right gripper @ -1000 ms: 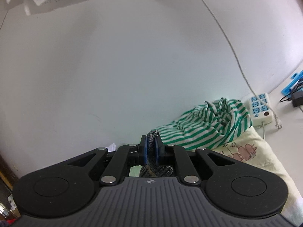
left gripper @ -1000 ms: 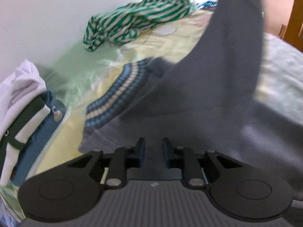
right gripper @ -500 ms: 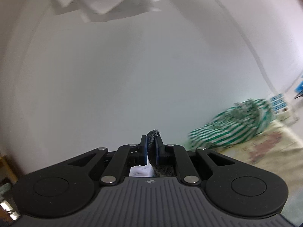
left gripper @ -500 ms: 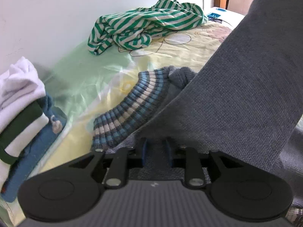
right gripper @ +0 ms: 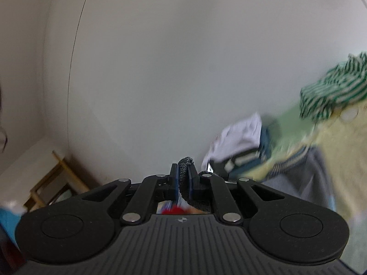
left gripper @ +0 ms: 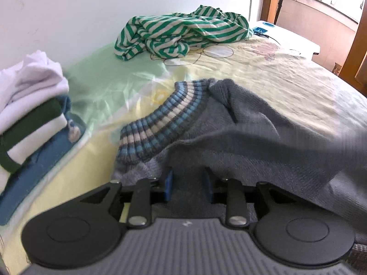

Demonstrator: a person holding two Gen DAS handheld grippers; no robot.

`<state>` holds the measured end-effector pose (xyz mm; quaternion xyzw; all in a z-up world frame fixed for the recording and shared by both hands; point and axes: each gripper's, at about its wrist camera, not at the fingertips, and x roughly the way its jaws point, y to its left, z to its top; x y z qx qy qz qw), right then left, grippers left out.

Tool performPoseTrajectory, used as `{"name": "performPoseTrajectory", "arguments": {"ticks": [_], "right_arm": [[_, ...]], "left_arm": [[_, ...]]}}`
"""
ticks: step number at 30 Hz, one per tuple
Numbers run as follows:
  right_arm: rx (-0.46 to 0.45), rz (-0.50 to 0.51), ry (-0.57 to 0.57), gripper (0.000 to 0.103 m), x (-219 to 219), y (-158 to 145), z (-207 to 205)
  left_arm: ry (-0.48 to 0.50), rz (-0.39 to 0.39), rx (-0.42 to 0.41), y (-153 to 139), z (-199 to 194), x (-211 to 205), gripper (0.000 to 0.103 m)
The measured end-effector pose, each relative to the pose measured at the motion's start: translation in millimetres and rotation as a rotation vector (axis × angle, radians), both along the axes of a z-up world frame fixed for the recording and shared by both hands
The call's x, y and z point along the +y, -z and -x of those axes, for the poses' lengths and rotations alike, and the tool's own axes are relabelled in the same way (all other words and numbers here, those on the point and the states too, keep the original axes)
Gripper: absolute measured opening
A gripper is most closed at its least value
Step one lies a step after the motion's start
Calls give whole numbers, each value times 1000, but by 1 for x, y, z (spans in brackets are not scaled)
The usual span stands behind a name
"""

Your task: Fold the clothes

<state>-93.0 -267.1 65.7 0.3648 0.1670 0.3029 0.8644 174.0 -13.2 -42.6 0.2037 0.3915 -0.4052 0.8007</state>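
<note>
Mid-fold on a bed: grey knitted sweater with blue-and-cream striped ribbed hem [left gripper: 229,123] spread across the pale yellow-green printed bedsheet [left gripper: 275,68], one edge drawn over by the right gripper [right gripper: 182,178].

Nearest the lens in the left wrist view, at 6 o'clock, the left gripper [left gripper: 188,184], blue pads partly apart, jaws just opened wider, grey knit lying slack between them and draped over the tips, pads no longer pinching it. In the right wrist view, jaws almost fully closed, clamped on a thin dark roll of the grey knit poking up between the pads, gripper pointing level at a bare white wall [right gripper: 183,57].

Step in hand, by judgement: carrying one side of the sweater across the body while the left hand lets go of its corner. Next move likely to call for laying the carried edge flat and square on the body of the garment before release, then smoothing the ridge near the striped hem; risk of a bunched, crooked fold if dropped early.

Farther off at 9 o'clock, a stack of folded clothes in white, dark green and blue [left gripper: 29,119], just beside the wall. Farthest, at 12 o'clock, a crumpled green-and-white striped shirt [left gripper: 181,34] waiting unfolded, well apart from the sweater, with a wooden door frame [left gripper: 357,43] at 2 o'clock.
</note>
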Motion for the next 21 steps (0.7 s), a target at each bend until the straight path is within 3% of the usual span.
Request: {"name": "performPoseTrajectory", "arguments": {"ticks": [12, 16, 21], "right_arm": [[161, 100, -179, 8, 38, 58, 23], [205, 69, -198, 8, 40, 76, 33], [241, 72, -233, 8, 45, 89, 41]], "left_arm": [[20, -33, -15, -10, 7, 5, 40], [28, -61, -25, -12, 10, 5, 42], [28, -12, 54, -20, 8, 14, 43]]}}
